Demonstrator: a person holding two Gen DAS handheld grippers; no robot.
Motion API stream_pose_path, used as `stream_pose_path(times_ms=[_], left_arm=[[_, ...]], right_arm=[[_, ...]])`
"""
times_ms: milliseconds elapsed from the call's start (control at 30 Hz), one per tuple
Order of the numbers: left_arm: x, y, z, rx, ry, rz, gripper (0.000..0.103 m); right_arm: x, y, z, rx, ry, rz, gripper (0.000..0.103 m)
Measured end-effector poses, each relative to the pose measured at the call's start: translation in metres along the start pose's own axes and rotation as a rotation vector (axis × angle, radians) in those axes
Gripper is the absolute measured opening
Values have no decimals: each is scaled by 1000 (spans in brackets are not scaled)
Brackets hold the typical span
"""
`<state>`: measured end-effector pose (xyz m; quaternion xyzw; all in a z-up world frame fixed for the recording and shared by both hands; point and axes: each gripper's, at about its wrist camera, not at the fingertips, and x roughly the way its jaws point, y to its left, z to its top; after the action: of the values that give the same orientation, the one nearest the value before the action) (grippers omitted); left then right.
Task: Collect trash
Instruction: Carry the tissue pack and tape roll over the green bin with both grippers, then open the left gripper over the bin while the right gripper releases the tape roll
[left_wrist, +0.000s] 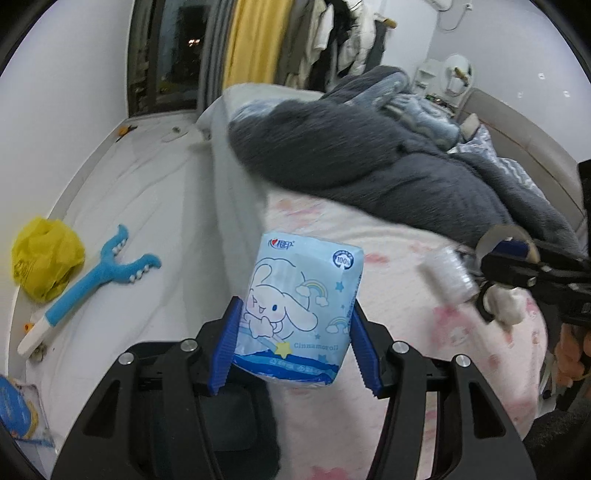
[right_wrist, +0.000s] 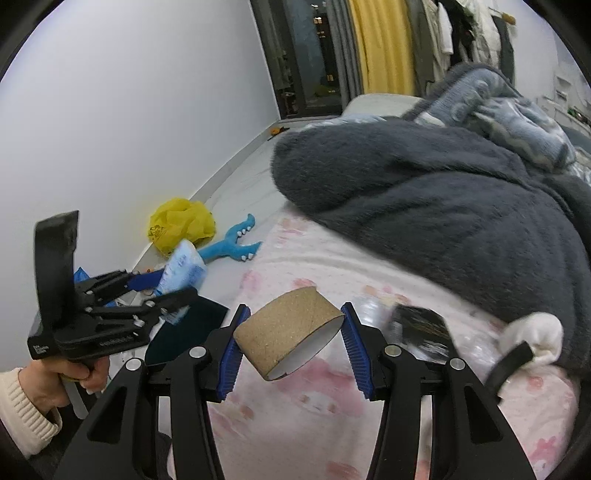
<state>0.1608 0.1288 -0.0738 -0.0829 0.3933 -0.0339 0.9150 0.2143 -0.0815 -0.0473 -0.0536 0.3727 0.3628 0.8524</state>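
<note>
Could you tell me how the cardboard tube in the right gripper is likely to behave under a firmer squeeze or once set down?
The cardboard tube is hollow and thin-walled, so the right gripper would probably flatten it. It looks light. Laid on its side on the bedsheet, it might roll.

You see grey fleece blanket (right_wrist: 443, 192) heaped across pink-print bed sheet (right_wrist: 295, 398) — blue toothed toy (left_wrist: 107, 266) on floor, beside bed's edge.

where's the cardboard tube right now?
The cardboard tube is clamped between the right gripper fingers, centre-bottom of the right wrist view, held over the pink bedsheet, with the dark grey blanket behind it.
</note>
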Motion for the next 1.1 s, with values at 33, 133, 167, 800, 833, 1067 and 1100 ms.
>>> stream_pose_path(times_ms=[33,133,167,800,833,1067,1100], left_arm=[[1,4,-1,-4,7,8,59],[4,17,-6,-24,38,38,59],[5,22,-8,-31,50,46,59],[24,109,-63,-182,312,135,59],[25,114,-67,-191,333,129,59],[29,137,-93,-218,432,109,59],[28,140,-95,-220,438,105,61]], right_arm=[[4,7,1,-7,3,8,51],[19,26,4,-25,27,19,51],[23,32,5,-30,35,23,51],[107,103,-2,-34,221,62,51],[109,105,-2,-32,225,65,51],[132,128,-8,-36,263,88,51],[136,132,-10,-38,271,90,51]])
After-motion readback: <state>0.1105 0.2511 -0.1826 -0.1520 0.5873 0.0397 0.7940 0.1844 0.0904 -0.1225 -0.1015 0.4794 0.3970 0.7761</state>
